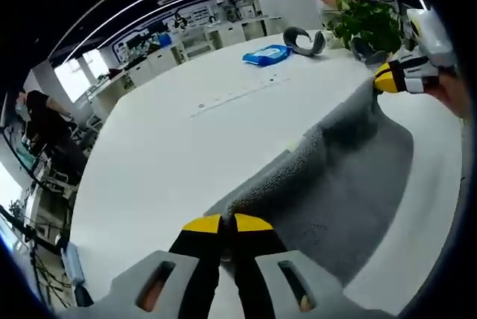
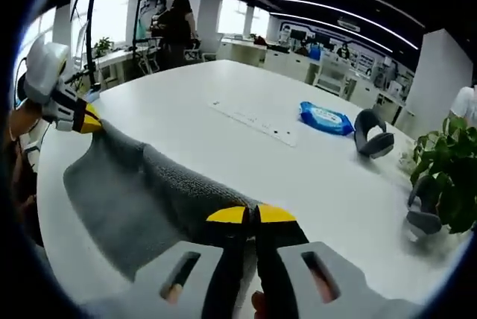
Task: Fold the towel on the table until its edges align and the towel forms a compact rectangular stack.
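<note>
On the white surface (image 2: 223,103) a blue wipes packet (image 2: 326,118) lies at one o'clock, a grey headset (image 2: 373,134) just beside it, a leafy potted plant (image 2: 447,177) at three o'clock; a person (image 2: 175,24) stands at eleven

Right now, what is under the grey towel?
Under the grey towel lies the white table. Both grippers, left and right, pinch its raised edge. Anything beneath the cloth's middle is covered, so I cannot tell.
</note>
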